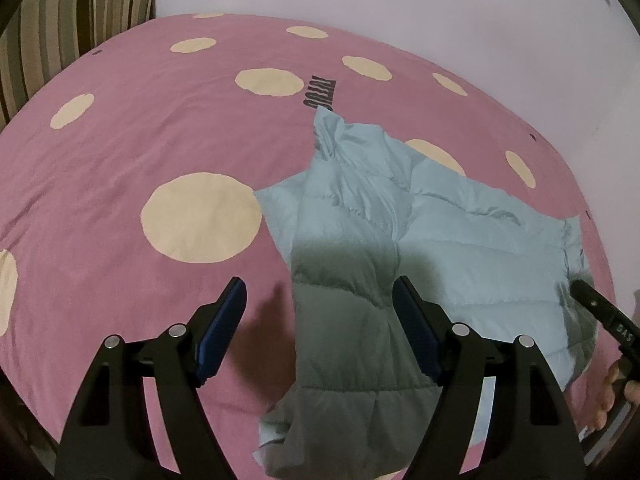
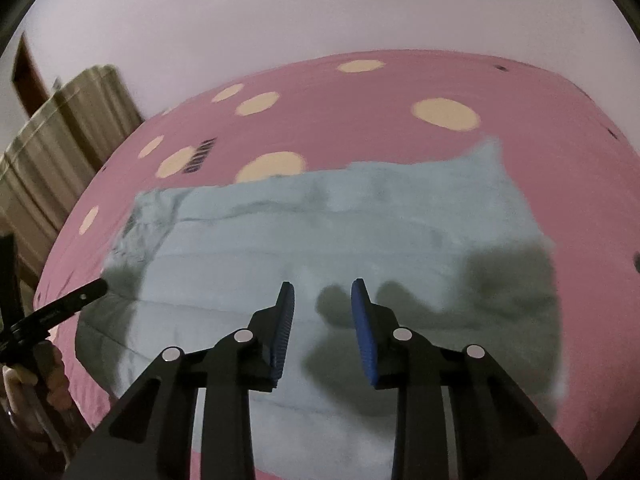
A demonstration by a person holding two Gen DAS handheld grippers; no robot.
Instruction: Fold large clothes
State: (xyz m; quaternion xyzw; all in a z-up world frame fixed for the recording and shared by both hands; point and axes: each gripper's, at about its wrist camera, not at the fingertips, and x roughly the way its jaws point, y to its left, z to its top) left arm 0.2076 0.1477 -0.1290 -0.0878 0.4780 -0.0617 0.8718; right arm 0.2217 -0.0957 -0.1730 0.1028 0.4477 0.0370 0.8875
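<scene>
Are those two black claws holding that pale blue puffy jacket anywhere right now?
No. The left gripper and right gripper both hang open above the pale blue quilted jacket; nothing sits between their blue pads.

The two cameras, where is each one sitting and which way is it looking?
Left wrist view: sits on the left tool, looking down over its open blue fingers at the sleeve side of the light blue puffy jacket; the right tool and a hand show at the right edge.
Right wrist view: sits on the right tool, fingers apart and empty, looking down on the jacket's body; the left tool and a hand show at the left edge.
Both share the jacket and the pink dotted bedcover.
</scene>
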